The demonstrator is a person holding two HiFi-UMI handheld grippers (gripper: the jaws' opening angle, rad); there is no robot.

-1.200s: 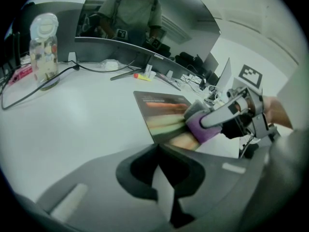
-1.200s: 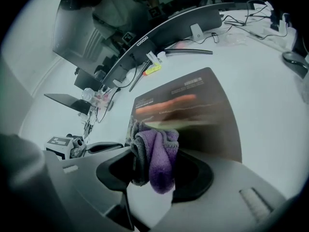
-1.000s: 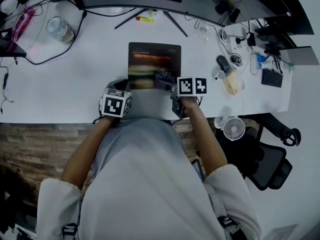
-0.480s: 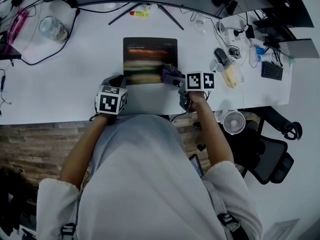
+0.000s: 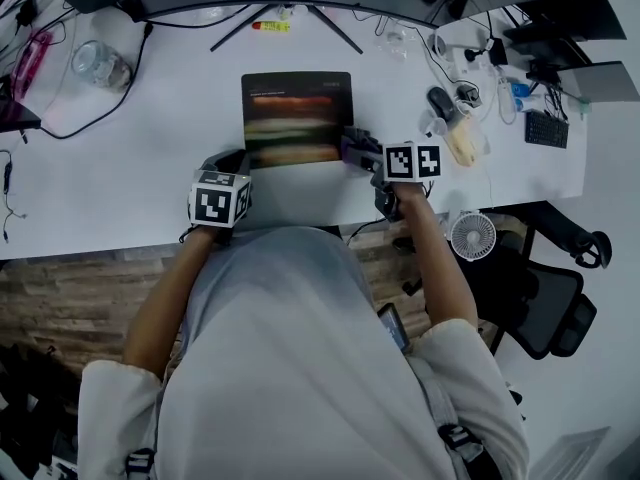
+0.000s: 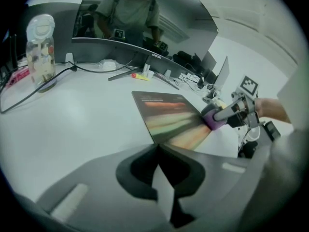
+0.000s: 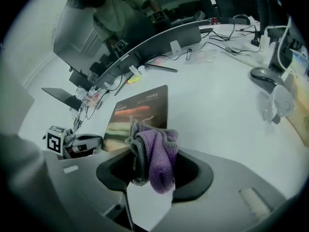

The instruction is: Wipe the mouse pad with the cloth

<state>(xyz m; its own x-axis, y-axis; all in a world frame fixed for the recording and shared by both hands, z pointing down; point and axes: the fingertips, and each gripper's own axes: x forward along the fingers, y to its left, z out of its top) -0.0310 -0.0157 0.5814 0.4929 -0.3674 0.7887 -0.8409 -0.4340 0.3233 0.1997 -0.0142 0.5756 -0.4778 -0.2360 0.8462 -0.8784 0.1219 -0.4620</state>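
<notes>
The dark mouse pad (image 5: 297, 108) with blurred colour bands lies on the white desk (image 5: 150, 148) in front of me. A purple and grey cloth (image 5: 355, 147) is bunched in my right gripper (image 5: 362, 152), which is shut on it at the pad's near right corner. The right gripper view has the cloth (image 7: 154, 158) hanging between the jaws, with the pad (image 7: 140, 111) just beyond. My left gripper (image 5: 238, 164) is shut with nothing in it, its tips (image 6: 158, 149) at the near left corner of the pad (image 6: 169, 117). That view also catches the cloth (image 6: 212, 119).
A curved monitor's stand legs (image 5: 290, 18) spread behind the pad. To the left are a glass jar (image 5: 99, 63) and a black cable (image 5: 110, 103). On the right are a computer mouse (image 5: 443, 103), cables and small gadgets. A small fan (image 5: 472, 236) and an office chair (image 5: 545, 308) stand past the desk's edge.
My right gripper has carried the cloth rightward along the pad's near part, from about its middle to its right corner. The left gripper has stayed at the near left corner.
</notes>
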